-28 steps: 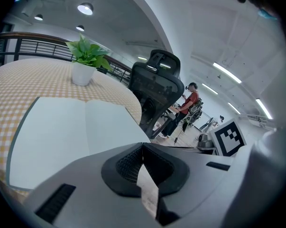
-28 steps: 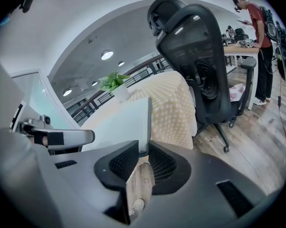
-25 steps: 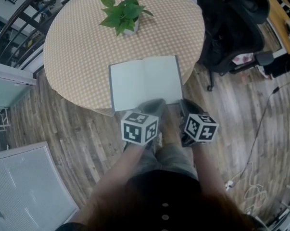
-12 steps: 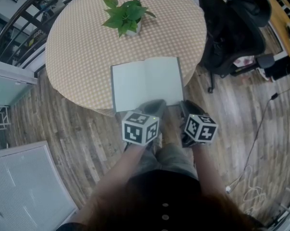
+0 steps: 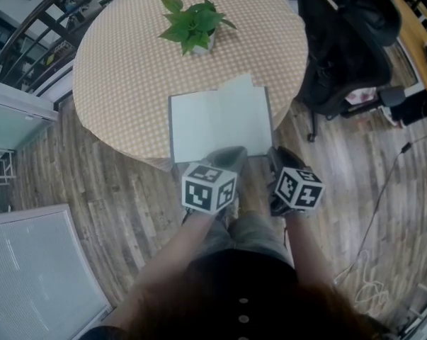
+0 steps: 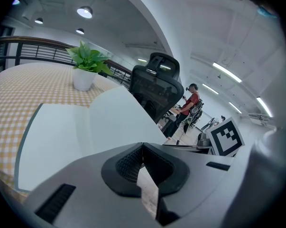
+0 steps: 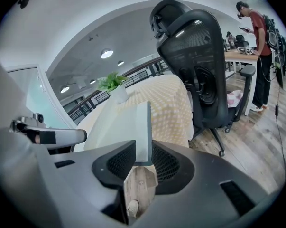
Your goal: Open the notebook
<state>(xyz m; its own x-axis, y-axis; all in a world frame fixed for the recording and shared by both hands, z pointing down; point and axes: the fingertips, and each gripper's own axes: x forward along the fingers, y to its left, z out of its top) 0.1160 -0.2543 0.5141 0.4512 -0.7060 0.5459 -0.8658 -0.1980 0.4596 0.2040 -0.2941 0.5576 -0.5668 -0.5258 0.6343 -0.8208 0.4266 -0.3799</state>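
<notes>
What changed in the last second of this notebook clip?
The right gripper has just been opening its jaws; the right edge of the open, white-paged notebook stands between them, seemingly let go. A loose page on its right half has lifted at the far edge. Unchanged: the left gripper with jaws together, the green potted plant, the round checked table.

Open notebook [image 6: 76, 132] on checked table [image 6: 19, 87], potted plant [image 6: 88, 65] behind, left gripper [image 6: 143, 145] jaws together
</notes>
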